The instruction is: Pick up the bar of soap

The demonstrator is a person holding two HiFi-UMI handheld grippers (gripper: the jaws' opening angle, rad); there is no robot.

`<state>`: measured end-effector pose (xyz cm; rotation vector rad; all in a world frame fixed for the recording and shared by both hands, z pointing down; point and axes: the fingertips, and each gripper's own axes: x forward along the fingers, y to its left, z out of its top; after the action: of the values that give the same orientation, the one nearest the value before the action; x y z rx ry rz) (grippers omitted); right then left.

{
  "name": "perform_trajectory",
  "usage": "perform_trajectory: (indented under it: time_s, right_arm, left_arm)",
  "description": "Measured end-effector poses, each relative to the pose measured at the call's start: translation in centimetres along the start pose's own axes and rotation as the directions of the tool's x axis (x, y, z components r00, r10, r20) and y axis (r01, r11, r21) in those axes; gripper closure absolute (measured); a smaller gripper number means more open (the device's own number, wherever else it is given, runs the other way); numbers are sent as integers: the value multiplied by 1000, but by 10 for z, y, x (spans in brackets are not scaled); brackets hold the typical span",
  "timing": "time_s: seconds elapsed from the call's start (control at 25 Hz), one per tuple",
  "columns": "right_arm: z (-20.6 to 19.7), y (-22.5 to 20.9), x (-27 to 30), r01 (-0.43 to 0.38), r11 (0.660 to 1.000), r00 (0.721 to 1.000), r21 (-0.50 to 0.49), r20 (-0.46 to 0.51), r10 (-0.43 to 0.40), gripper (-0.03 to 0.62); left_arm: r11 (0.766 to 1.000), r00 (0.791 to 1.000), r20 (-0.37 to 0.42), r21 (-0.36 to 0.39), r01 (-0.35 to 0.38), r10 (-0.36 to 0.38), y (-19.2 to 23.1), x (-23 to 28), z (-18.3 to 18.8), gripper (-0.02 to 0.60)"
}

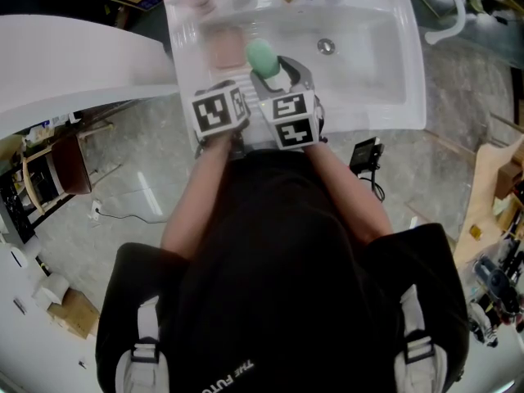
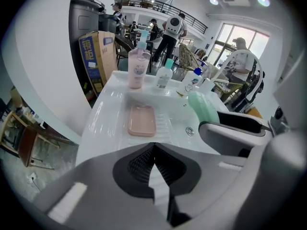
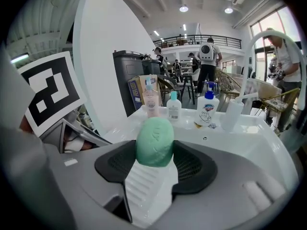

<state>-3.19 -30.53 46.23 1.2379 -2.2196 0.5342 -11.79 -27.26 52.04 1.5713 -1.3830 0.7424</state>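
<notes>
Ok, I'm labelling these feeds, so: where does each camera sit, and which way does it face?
Head view: on the person's head, facing steeply down at the sink; forearms show.
Left gripper view: on the left claw, looking along its shut jaws to the pink dish.
Right gripper view: on the right claw, looking along jaws gripping the green soap.
Shared: all three show the green soap.

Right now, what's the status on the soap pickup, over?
Right gripper shut on green soap bar, held above the sink. Left gripper shut, empty. Pink soap dish bare; nothing in the way.
</notes>
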Motion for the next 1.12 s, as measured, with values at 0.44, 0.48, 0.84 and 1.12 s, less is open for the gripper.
perform_trajectory:
  time_s: [0.44, 0.48, 0.84, 1.12]
  right_arm:
    - [-19, -22, -16, -36, 999, 999, -15, 11, 36, 333]
    - [-20, -21, -17, -40, 999, 999, -17, 10, 40, 333]
    - [-20, -10, -20, -43, 997, 998, -65, 31, 45, 333]
    - [-21, 3, -36, -10, 997, 999, -74, 49, 13, 332]
  left_arm:
    - [999, 999, 22, -35, -38, 39, -29, 1, -16, 583]
    - [998, 999, 23, -38, -40, 41, -29, 0, -17, 583]
    - [998, 999, 32, -52, -31, 33, -25, 0, -21, 583]
    - [999, 999, 37, -38, -15, 16, -20, -15, -36, 583]
